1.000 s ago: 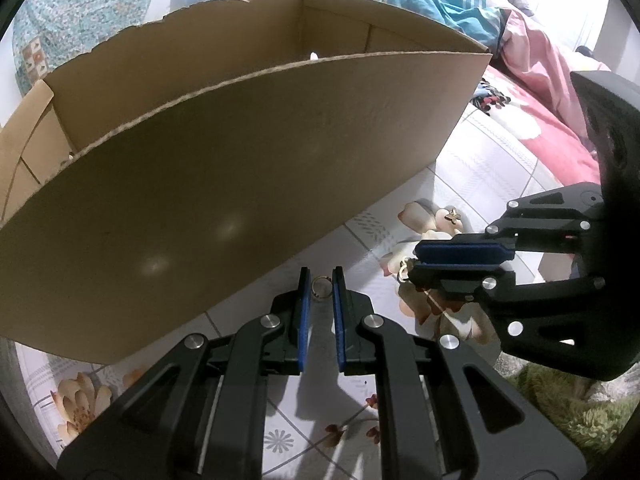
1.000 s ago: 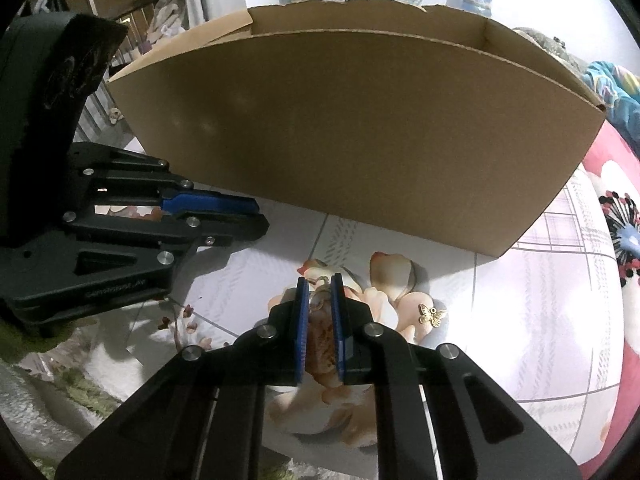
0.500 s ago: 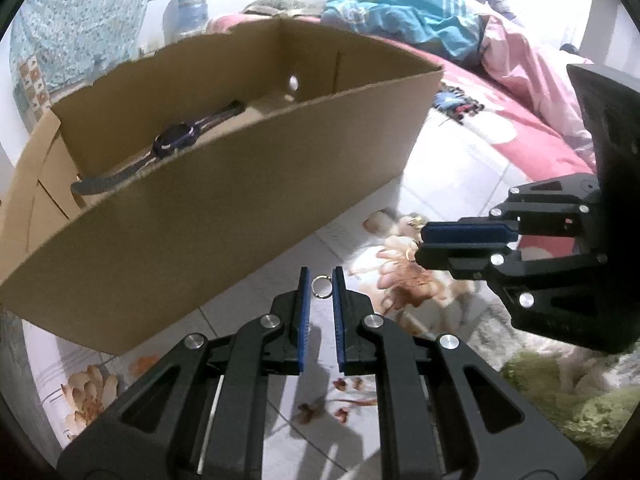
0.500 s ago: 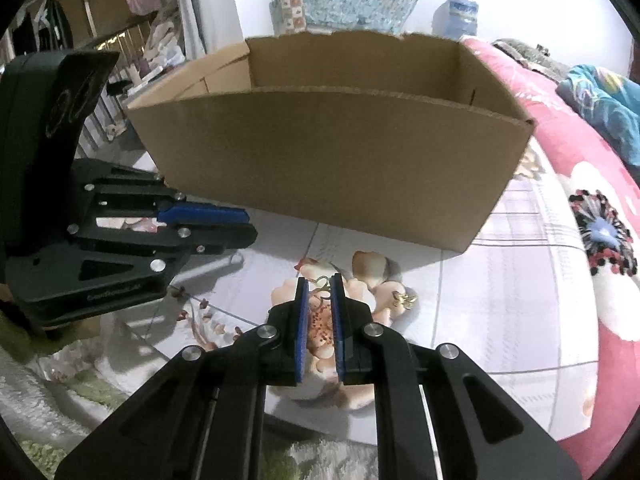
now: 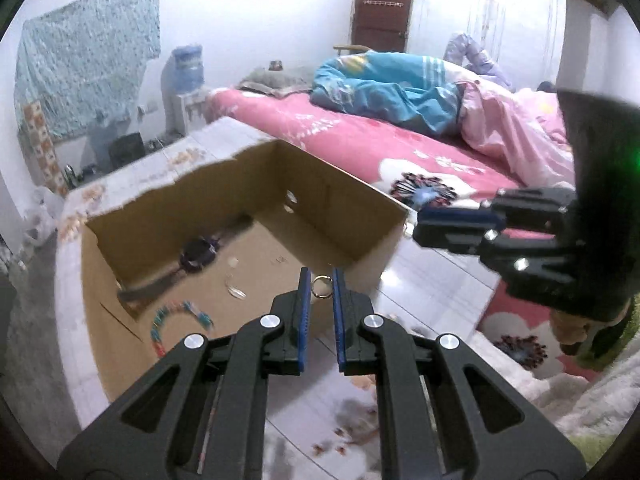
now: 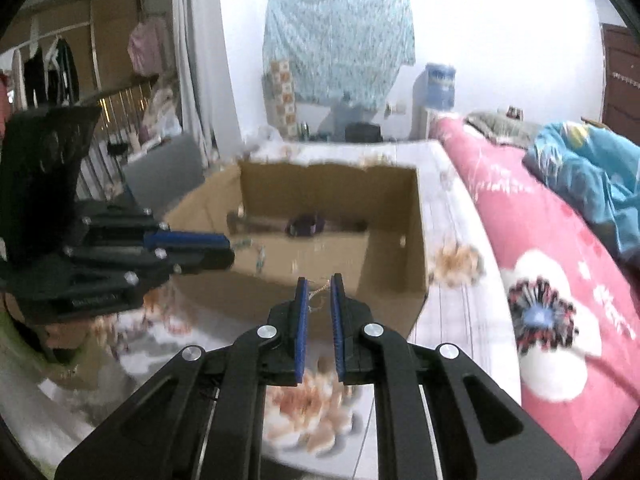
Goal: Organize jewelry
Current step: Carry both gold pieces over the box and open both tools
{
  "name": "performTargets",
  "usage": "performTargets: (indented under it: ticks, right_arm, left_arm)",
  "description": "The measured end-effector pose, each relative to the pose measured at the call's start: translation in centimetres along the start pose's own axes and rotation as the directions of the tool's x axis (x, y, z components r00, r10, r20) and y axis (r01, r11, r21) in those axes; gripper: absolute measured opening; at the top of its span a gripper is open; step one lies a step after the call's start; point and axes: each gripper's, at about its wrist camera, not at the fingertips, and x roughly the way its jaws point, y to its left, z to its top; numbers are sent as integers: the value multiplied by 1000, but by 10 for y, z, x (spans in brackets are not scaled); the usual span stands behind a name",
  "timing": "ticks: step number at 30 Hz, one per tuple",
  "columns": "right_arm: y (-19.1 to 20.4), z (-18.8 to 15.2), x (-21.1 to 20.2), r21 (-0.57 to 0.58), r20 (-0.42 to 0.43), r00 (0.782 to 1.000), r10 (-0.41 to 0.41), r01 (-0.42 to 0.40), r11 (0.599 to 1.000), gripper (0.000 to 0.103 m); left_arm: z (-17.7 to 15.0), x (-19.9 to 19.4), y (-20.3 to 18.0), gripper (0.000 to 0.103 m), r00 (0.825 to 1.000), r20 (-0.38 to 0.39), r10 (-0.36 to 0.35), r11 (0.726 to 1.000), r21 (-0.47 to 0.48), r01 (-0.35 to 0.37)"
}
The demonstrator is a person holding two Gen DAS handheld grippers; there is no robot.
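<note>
Here, a ring (image 5: 321,285) pinched at the left tool (image 5: 319,286) tips, above the cardboard box (image 5: 360,216) rim.

Room evenly bright, cool indoor light; white wall (image 5: 260,20) blows out toward glare. Strong fisheye bending, black vignette at corners. Motion blur smears cardboard box (image 6: 304,280) and floral cloth (image 6: 312,412) in right view; gripper frames stay sharp. Shadows soft, faint.
</note>
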Motion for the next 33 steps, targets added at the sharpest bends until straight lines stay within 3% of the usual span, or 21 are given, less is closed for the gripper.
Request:
performTargets:
  ticks: [5,11,18,21,27,33]
  right_arm:
    - [-3,20,32,3,-11,1000,11,-11,1000,11]
    - [-7,27,86,13,-121,993,-3,5,1000,11]
    - [-17,26,108,77,-184,982,-48,63,995,13]
    - [-20,26,105,94,-179,982,-60,77,993,24]
    - [-18,27,90,95,-140,988,-72,86,992,28]
    - [-14,28,74,99,-102,992,-74,85,992,41]
  left_arm:
    - [10,31,22,10,998,-59,34,998,-50,-37]
    - [8,71,46,10,986,-166,19,991,-128,-40]
    - [-2,89,56,11,974,-226,8,983,-178,-49]
    - [-3,87,55,24,972,-232,38,982,-172,-79]
    - [-2,74,53,37,974,-208,85,978,-167,-121]
    - [-1,55,45,50,977,-175,119,979,-146,-145]
